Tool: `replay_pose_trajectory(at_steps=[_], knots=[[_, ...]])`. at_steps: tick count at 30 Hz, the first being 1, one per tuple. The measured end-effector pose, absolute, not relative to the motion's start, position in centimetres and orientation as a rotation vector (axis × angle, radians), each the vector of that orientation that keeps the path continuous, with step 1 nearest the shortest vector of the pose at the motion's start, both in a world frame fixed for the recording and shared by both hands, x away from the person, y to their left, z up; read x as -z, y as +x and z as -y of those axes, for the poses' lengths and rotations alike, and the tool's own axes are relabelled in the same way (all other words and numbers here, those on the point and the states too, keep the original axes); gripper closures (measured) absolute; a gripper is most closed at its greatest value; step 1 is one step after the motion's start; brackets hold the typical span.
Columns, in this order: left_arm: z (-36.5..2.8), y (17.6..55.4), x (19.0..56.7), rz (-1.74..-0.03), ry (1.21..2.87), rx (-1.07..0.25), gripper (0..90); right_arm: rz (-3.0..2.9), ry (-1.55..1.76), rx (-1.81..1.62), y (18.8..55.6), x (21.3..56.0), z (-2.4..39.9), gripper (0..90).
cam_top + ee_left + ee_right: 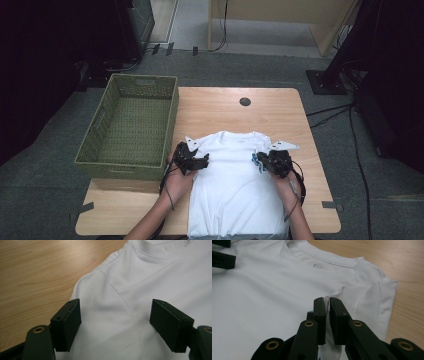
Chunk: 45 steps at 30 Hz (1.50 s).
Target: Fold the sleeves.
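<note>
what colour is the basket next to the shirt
Olive green, a woven basket at the table's left edge beside the white shirt. The high view shows it best.

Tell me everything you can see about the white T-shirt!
The white T-shirt is plain, soft-looking cloth with a round ribbed collar and a small mark inside the neck. It lies flat on the wooden table, collar away from the person, hem at the near edge. The right tongs pinch a fold of cloth near one sleeve. The left tongs sit open over the other shoulder seam.
</note>
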State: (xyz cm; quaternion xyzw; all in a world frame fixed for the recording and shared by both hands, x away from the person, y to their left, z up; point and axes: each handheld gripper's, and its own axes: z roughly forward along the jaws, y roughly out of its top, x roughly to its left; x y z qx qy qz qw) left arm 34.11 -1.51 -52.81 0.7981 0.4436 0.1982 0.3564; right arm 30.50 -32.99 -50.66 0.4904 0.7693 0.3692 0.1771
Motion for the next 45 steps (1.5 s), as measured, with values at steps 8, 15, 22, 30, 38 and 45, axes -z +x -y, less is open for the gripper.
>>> replay_pose_trajectory(at_steps=[8, 15, 22, 30, 38, 45], knots=[[1.5, 34.1, 52.8, -1.146, 2.061, -0.512, 25.5, -2.149, 1.407, -1.087, 30.2, 50.2, 34.1, 75.1], [1.5, 34.1, 52.8, -1.145, 2.061, -0.512, 25.5, -2.128, 1.415, -1.103, 30.2, 50.1, 34.6, 64.8], [1.5, 34.1, 52.8, -1.146, 2.061, -0.512, 25.5, -2.091, 1.452, -1.114, 30.2, 50.1, 35.8, 65.3], [1.5, 34.1, 52.8, -1.146, 2.061, -0.512, 25.5, -2.084, 1.480, -1.087, 30.5, 50.6, 36.5, 67.0], [1.5, 34.1, 52.8, -1.146, 2.061, -0.512, 25.5, -2.073, 1.506, -1.060, 30.7, 51.2, 37.3, 67.4], [1.5, 34.1, 52.8, -1.146, 2.061, -0.512, 25.5, -2.067, 1.485, -1.039, 30.8, 51.9, 37.9, 65.7]])
